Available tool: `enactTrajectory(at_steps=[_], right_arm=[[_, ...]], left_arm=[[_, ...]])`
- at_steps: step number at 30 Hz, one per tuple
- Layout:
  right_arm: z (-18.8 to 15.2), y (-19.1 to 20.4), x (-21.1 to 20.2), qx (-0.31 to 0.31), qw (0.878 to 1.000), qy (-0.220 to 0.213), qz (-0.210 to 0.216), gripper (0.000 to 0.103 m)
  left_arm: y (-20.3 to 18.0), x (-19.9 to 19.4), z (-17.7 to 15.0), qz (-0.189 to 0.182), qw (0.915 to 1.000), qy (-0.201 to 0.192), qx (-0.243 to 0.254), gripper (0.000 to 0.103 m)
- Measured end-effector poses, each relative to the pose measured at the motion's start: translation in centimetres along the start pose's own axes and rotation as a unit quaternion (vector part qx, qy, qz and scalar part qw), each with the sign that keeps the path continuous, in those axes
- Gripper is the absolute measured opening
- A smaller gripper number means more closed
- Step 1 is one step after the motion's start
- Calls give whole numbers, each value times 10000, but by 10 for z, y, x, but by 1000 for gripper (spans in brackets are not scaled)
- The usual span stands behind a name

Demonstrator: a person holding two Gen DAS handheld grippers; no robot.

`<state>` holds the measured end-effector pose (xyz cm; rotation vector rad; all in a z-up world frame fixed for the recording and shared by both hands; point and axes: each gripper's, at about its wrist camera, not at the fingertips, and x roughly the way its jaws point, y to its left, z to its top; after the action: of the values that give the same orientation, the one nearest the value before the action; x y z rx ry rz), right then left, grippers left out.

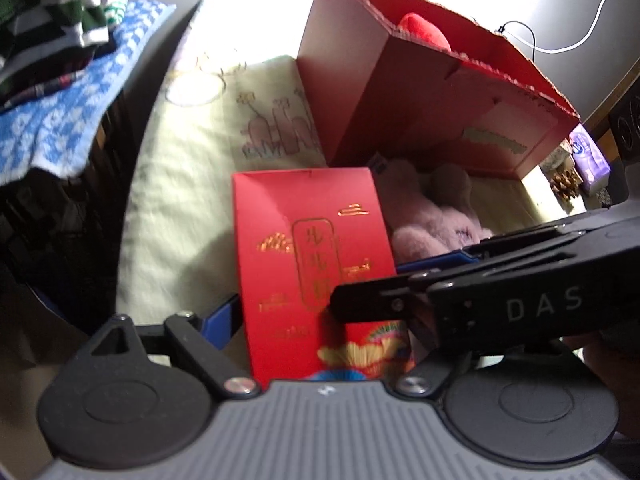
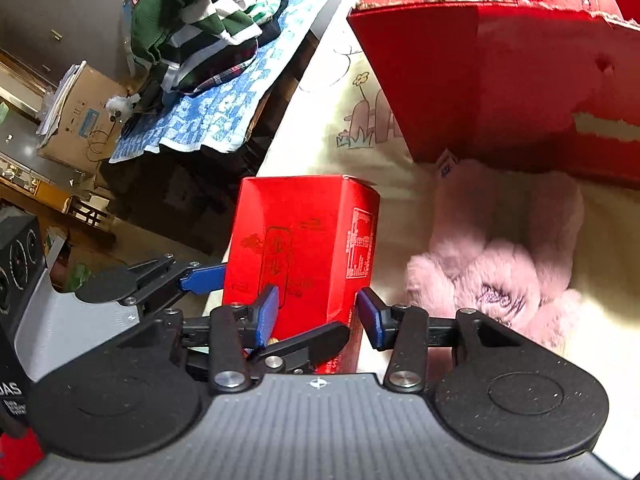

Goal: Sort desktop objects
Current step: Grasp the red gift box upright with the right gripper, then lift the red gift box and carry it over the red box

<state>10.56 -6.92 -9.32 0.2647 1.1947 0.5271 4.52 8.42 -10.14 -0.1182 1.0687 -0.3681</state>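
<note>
A tall red box with gold print (image 1: 304, 264) (image 2: 304, 240) stands upright between both grippers. My left gripper (image 1: 316, 320) spans its width. Its blue left finger (image 1: 222, 316) (image 2: 202, 279) presses the box's left edge, and the other finger is hidden behind the right tool. My right gripper (image 2: 318, 316) closes on the box's thin sides with its blue pads (image 2: 268, 314). One black finger (image 1: 372, 296) lies across the printed face. The box's bottom is hidden. A pink plush toy (image 1: 436, 216) (image 2: 500, 264) lies just right of it.
A large open red carton (image 1: 420, 92) (image 2: 500, 80) holding a red plush (image 1: 424, 30) stands behind, on a pale yellow cloth (image 1: 192, 168). Folded clothes (image 2: 200, 32) lie on a blue-white cloth (image 1: 60, 120) to the left. A purple tissue pack (image 1: 590, 156) sits far right.
</note>
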Motion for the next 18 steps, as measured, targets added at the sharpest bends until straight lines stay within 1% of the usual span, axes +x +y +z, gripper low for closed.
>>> enactTrajectory(at_steps=[2, 6, 11, 13, 18], right_arm=[[-4, 0, 2, -35, 9999, 34, -89, 50], [-11, 4, 2, -233, 9996, -89, -148, 53], [-15, 6, 4, -295, 9990, -224, -230, 56], [-16, 7, 3, -309, 9989, -239, -260, 54], [-16, 8, -9, -359, 9981, -483, -153, 40]], left_arm=[[-2, 3, -5, -3, 10000, 74, 2, 87], [-5, 1, -12, 29, 10000, 19, 20, 86], [-10, 1, -14, 122, 9999, -59, 21, 85], [-12, 1, -14, 184, 9998, -55, 13, 84], [-17, -11, -7, 221, 9995, -214, 25, 83]])
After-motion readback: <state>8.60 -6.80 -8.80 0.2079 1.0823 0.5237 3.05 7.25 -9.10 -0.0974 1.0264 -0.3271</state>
